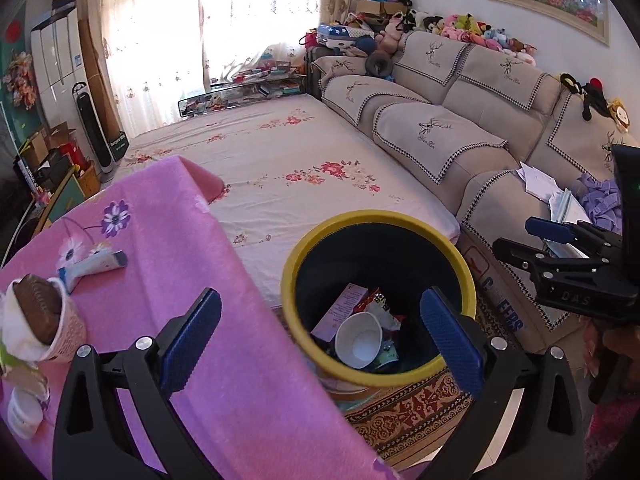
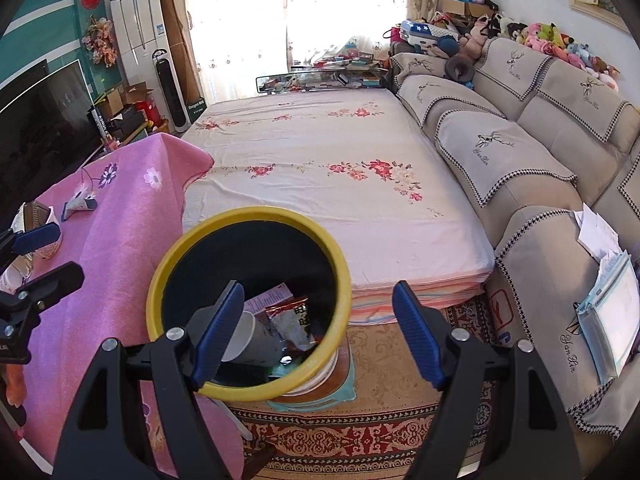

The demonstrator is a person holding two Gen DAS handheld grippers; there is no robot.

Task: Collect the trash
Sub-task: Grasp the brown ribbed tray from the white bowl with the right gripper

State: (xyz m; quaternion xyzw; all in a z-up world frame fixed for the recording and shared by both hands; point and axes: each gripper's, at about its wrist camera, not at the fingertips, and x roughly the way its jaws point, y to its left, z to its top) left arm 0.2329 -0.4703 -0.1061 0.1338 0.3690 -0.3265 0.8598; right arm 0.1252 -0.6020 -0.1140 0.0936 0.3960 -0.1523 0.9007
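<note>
- We had both grippers wide open and empty: left [image 1: 320,336] and right [image 2: 320,332] hovered over the bin [image 1: 292,256].
- Bin already held a paper cup [image 1: 360,340] & wrappers.
- Drop step looked done, in our judgement.
- Next: left goes for the cup [image 1: 44,320] on the pink table [image 1: 168,240]; needs a gentle grip.

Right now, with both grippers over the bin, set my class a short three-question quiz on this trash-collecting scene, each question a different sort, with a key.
1. True or false: the left gripper is holding a piece of trash.
2. Multiple choice: the rim of the trash bin is A) red, B) yellow, C) white.
3. Fill in: the paper cup lies inside the ____.

Key:
1. False; its jaws are open and empty, as are the right gripper's.
2. B.
3. Bin, among wrappers, while another trash-filled cup stands on the pink tablecloth.
</note>
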